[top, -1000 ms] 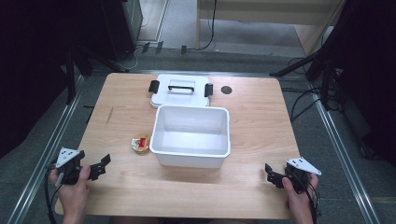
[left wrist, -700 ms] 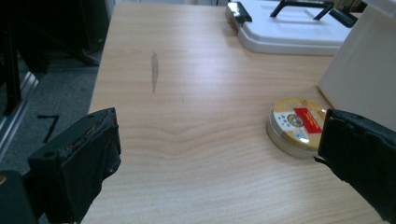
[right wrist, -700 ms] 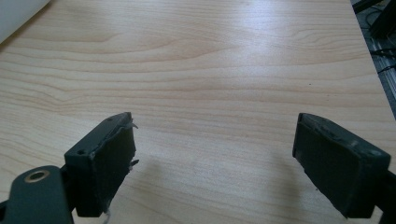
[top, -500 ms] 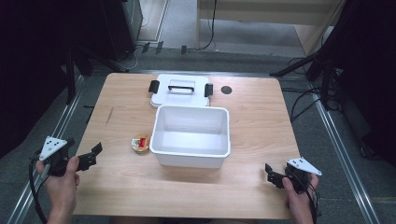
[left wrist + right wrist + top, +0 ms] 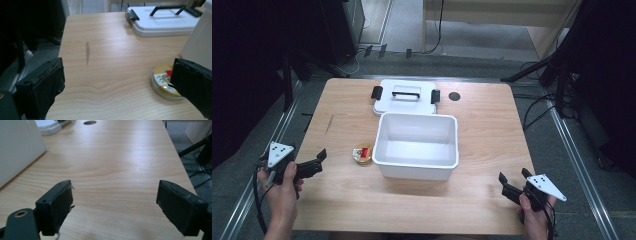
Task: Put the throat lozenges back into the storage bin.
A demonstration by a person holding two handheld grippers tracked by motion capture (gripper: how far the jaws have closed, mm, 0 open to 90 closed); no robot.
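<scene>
An open white bin (image 5: pixel 414 170) stands mid-table, and its lid (image 5: pixel 404 97) with a black handle lies flat behind it. A small round gold tin (image 5: pixel 363 153) with a red label rests on the wood just left of the bin. My left gripper (image 5: pixel 319 161) is open near the table's left edge, pointing at the tin from a short distance. In the left gripper view (image 5: pixel 117 70) the tin (image 5: pixel 162 80) lies just ahead by the right jaw, untouched. My right gripper (image 5: pixel 513 176) hovers open at the front right corner, with only bare wood between its jaws (image 5: pixel 113 190).
A dark round cable hole (image 5: pixel 454 96) sits in the tabletop right of the lid. The bin's white wall (image 5: pixel 17 145) rises to the left in the right gripper view. Dark stands and cables surround the table on the floor.
My left gripper swung out past the table's left edge, then came back right and forward toward the tin. The right gripper has stayed put.
</scene>
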